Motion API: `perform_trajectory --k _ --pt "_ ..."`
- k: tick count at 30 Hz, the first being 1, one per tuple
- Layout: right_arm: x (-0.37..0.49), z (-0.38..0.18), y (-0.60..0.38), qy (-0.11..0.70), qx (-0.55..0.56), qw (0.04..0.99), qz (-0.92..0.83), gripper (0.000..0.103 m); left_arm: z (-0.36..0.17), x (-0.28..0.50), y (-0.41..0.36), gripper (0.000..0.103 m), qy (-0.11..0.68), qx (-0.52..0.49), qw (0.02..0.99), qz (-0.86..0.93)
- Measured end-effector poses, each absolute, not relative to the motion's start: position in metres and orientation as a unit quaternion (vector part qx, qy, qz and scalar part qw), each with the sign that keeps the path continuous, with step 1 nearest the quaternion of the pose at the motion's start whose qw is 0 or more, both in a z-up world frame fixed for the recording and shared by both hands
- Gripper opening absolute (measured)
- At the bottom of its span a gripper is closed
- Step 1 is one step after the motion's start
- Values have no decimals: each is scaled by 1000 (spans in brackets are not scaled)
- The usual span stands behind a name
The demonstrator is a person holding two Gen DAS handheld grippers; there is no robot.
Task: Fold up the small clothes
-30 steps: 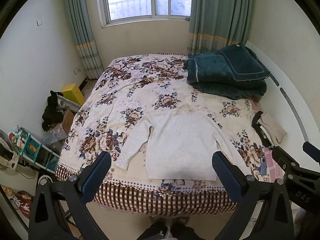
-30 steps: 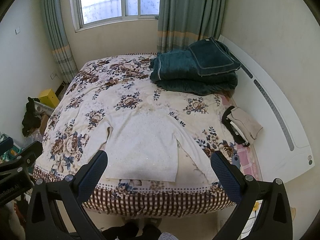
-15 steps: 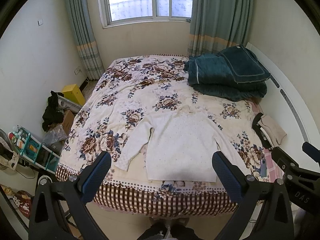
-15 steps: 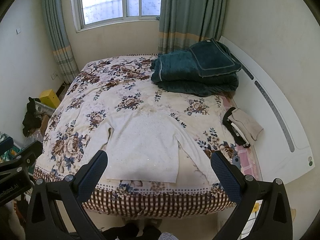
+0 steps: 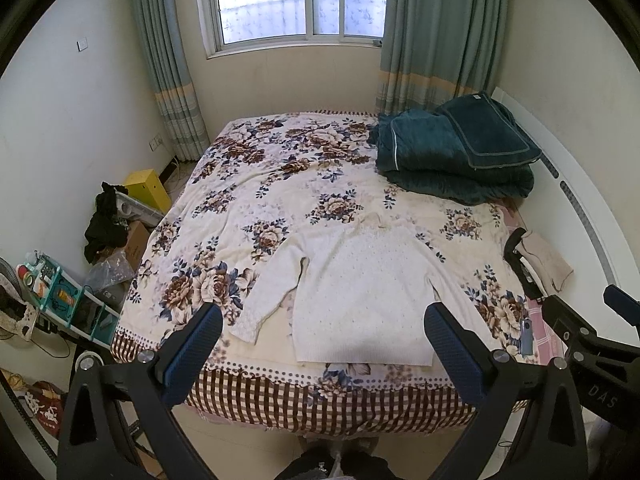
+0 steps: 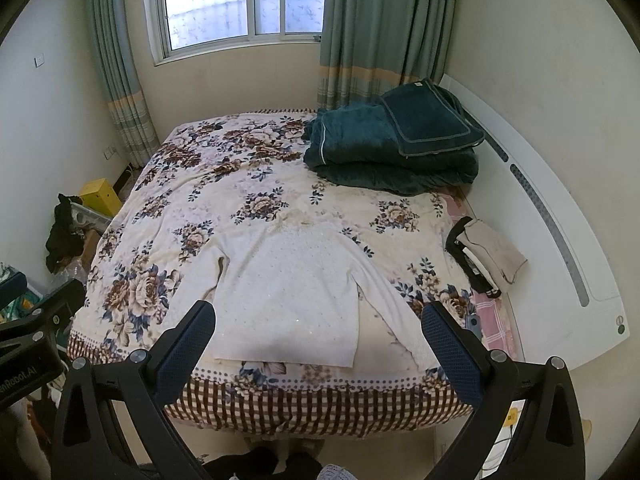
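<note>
A small white long-sleeved sweater (image 5: pixel 360 292) (image 6: pixel 288 292) lies flat on the floral bedspread (image 5: pixel 256 184) (image 6: pixel 208 176), hem toward the near edge of the bed, both sleeves spread out to the sides. My left gripper (image 5: pixel 320 344) is held above the foot of the bed, open, with nothing between its blue pads. My right gripper (image 6: pixel 316 340) hovers the same way, open and empty, short of the hem. Part of the right gripper's black frame shows at the right edge of the left wrist view.
Folded dark teal blankets (image 5: pixel 452 156) (image 6: pixel 392 148) are piled at the back right of the bed. A beige and black folded stack (image 5: pixel 536 260) (image 6: pixel 484 260) lies at the right edge by the white headboard (image 6: pixel 560 248). Clutter and a yellow box (image 5: pixel 146 190) fill the floor on the left.
Both grippers have drawn back and risen slightly, so the bed and sweater sit a little farther away in both views. The sweater has not moved.
</note>
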State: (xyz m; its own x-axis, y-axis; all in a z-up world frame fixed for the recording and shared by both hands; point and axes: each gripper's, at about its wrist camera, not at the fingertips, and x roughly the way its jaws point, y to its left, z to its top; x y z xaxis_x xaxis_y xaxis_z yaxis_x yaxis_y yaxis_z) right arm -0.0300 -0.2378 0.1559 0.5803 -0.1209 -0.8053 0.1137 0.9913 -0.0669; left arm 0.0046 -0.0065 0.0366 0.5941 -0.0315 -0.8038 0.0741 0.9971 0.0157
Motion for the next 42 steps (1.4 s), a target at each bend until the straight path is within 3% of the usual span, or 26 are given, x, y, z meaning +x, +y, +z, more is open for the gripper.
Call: perform_trajectory --k 20,25,33,42 --pt "-29 159 -237 452 1 889 -68 103 34 10 -8 103 444 24 895 -24" --pt "-16 150 -242 463 35 882 -78 103 1 48 -3 103 435 32 900 8" --pt "9 28 -319 513 100 826 -210 103 -103 92 -7 103 456 63 888 -11" --pt "-4 -174 -483 541 191 742 -347 103 -249 143 -36 103 527 57 848 -4"
